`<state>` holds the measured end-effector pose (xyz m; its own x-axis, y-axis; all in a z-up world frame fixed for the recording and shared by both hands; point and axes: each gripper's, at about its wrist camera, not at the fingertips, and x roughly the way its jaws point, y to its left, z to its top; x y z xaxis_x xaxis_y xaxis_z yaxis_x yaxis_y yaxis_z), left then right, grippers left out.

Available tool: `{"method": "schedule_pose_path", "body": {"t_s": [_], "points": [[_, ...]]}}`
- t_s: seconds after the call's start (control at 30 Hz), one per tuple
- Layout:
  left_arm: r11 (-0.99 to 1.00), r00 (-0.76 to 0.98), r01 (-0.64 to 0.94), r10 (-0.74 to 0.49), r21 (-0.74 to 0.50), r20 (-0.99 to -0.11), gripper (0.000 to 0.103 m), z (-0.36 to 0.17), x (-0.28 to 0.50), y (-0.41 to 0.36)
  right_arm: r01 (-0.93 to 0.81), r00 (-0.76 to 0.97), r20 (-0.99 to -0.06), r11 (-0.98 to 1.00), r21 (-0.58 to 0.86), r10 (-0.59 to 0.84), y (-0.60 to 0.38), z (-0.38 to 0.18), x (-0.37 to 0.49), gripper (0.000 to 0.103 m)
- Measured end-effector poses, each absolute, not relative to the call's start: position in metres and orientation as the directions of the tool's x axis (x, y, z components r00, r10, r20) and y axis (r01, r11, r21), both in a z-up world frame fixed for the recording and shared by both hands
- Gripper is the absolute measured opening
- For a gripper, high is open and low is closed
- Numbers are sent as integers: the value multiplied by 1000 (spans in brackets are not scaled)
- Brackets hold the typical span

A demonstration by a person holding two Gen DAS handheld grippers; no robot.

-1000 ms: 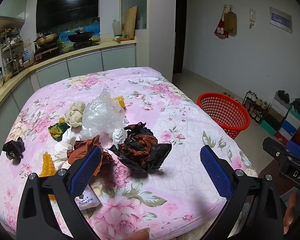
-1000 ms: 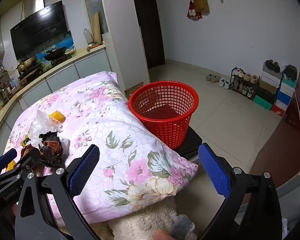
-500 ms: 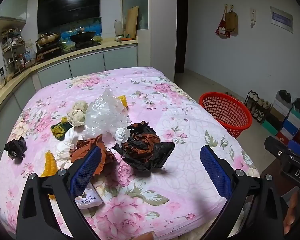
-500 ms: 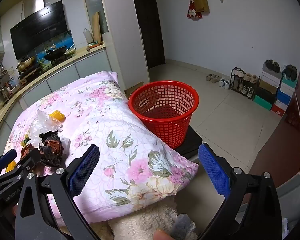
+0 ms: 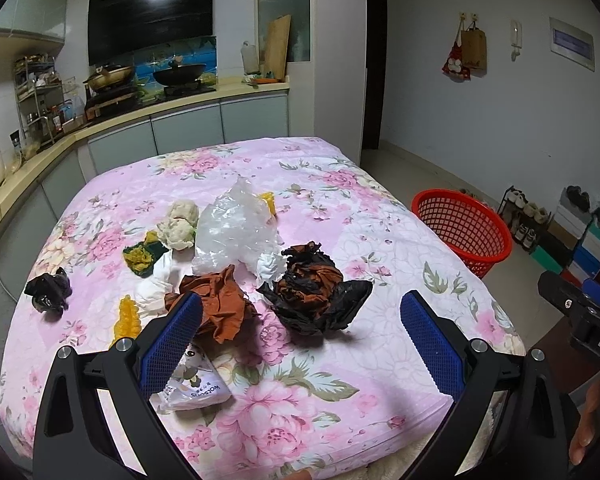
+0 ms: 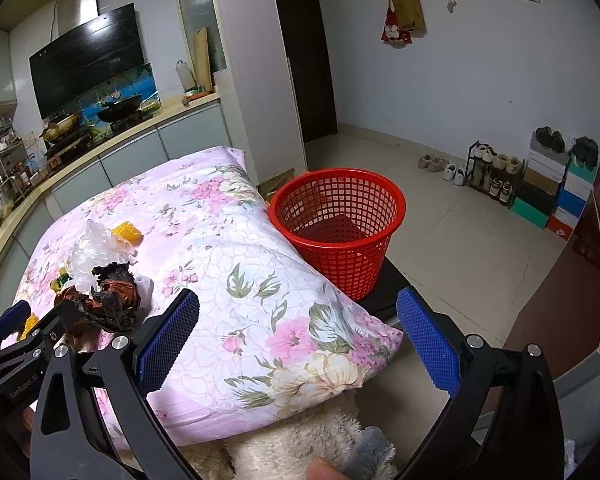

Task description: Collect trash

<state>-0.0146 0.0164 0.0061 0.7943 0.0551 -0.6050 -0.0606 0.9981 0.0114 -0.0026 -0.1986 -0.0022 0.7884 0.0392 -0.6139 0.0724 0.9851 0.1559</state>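
You have a soft matt floral cloth cover; a glossy red plastic mesh basket; a crinkled clear plastic bag; shiny crumpled black wrap.

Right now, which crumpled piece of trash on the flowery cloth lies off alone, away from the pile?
The small crumpled black plastic bag near the cloth's left edge; the other scraps cluster mid-cloth around the clear plastic bag.

The left black two-finger gripper with blue textured pads was held with its jaws spread wide and nothing between them. The right black gripper with the same blue pads was likewise wide apart and empty, and it showed at the right edge of the left wrist view. A fingertip of the person showed at the bottom edge below it.
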Motion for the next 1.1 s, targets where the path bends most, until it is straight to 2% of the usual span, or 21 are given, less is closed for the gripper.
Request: {"method": "schedule_pose_path", "body": {"t_s": [1.1], "points": [[998, 795, -60, 61, 22, -604, 96, 14, -13, 12, 78, 789, -613, 984, 160, 37, -201, 1, -3, 96]]}}
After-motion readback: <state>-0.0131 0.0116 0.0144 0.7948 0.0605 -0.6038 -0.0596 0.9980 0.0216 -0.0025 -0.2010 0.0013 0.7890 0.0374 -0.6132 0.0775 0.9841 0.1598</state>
